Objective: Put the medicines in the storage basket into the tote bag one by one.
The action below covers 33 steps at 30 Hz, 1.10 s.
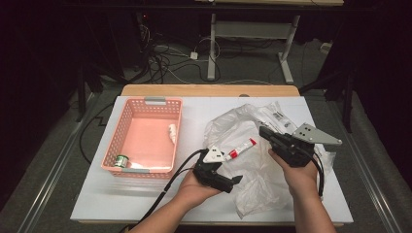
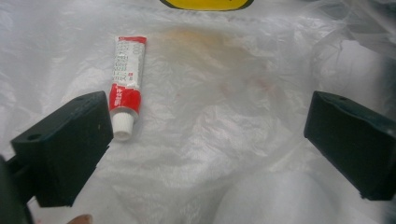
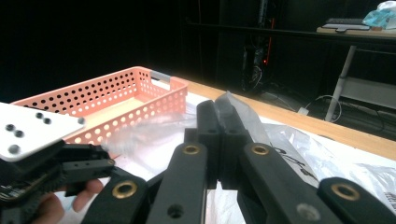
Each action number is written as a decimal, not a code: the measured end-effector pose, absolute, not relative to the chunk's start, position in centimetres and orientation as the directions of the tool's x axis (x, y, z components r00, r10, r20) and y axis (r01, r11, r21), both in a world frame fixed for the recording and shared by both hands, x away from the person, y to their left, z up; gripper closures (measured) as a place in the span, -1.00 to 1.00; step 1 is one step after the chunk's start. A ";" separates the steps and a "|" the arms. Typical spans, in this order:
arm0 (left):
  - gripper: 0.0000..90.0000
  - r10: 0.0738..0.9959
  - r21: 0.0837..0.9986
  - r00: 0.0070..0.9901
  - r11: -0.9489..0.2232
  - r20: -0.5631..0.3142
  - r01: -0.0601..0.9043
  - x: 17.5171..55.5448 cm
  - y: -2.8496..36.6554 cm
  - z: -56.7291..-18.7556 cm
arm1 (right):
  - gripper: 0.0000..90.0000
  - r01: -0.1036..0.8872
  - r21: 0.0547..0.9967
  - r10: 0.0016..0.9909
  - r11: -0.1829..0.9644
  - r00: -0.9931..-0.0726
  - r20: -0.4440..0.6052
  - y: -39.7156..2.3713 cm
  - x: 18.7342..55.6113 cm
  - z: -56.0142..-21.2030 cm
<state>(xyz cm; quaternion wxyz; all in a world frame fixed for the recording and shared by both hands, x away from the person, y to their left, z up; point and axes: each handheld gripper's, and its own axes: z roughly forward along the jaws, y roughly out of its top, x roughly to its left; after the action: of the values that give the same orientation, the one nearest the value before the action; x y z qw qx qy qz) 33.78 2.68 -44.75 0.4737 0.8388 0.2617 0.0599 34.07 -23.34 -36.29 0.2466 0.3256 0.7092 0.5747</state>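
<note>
A red and white tube [image 1: 240, 148] lies on a crumpled clear plastic bag [image 1: 252, 184] in the middle of the white table. My left gripper [image 1: 232, 170] sits just in front of the tube with its jaws wide apart. In the left gripper view the tube [image 2: 126, 91] lies capped end toward the left jaw, untouched, and nothing but the bag [image 2: 215, 140] lies between the jaws of my left gripper [image 2: 208, 116]. My right gripper [image 1: 265, 132] is shut on the bag's upper edge. In the right gripper view a fold of the bag [image 3: 233, 105] stands up from my closed right gripper [image 3: 219, 116].
A pink perforated basket [image 1: 119, 133] stands at the left, holding a small white item [image 1: 172, 132] and a small green and white roll [image 1: 121, 161]. The basket [image 3: 154, 100] also lies beyond my left gripper [image 3: 70, 165]. Cables trail toward the table's front edge.
</note>
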 end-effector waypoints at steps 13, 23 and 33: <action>-1.00 0.489 0.839 0.860 -0.399 -0.147 0.370 31.5 5.2 -43.7 | 1.00 0.184 0.975 0.746 0.126 -0.665 0.029 -23.5 34.1 -36.4; -1.00 0.499 0.861 0.855 -0.363 -0.143 0.356 30.8 7.4 -42.6 | 1.00 0.184 0.974 0.749 0.132 -0.663 0.023 -23.5 34.0 -36.4; -1.00 0.521 0.856 0.840 -0.354 -0.153 0.376 30.4 9.5 -41.9 | 1.00 0.181 0.974 0.749 0.134 -0.662 0.020 -23.5 34.0 -36.4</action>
<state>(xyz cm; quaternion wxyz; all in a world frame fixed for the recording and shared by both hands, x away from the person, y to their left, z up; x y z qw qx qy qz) 30.39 9.47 -41.86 0.4981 0.8196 0.2735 0.0729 33.96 -23.47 -36.37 0.2488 0.3271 0.7107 0.5709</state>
